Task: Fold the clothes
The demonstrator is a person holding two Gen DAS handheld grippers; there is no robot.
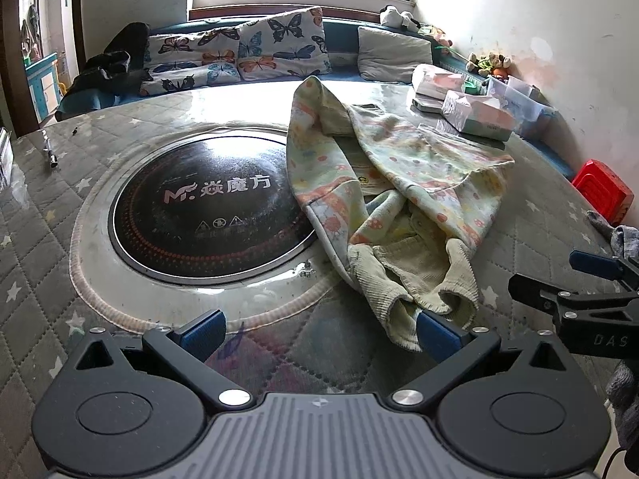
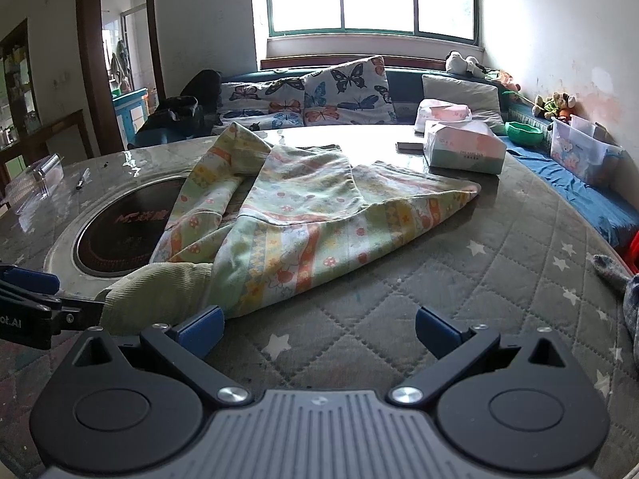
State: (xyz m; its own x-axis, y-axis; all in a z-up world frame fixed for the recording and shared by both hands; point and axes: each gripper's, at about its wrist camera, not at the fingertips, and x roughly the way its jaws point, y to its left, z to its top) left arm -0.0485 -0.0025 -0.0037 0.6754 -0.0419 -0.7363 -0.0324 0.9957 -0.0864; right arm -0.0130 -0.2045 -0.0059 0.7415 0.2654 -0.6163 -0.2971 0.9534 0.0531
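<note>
A small patterned garment (image 1: 399,183) lies crumpled on the quilted counter (image 1: 60,239), partly draped over the edge of the round black heater plate (image 1: 207,207) set into it. It is rumpled rather than flat: one sleeve runs away toward the sofa, a ribbed green cuff (image 1: 403,303) sits at the near end, and no neat fold shows. The left tongs (image 1: 319,333) hover low over the counter with their blue pads wide apart and nothing between them; the right-side pad sits just beside or against that cuff, though contact cannot be told for sure. The right tongs (image 2: 319,329) are likewise spread and empty, just beside the garment's near hem. Both seem placed at the near edge so that each can take a corner or cuff. Tissue boxes (image 2: 463,147) stand beyond the garment, well clear of it, leaving space to spread the cloth.
</note>
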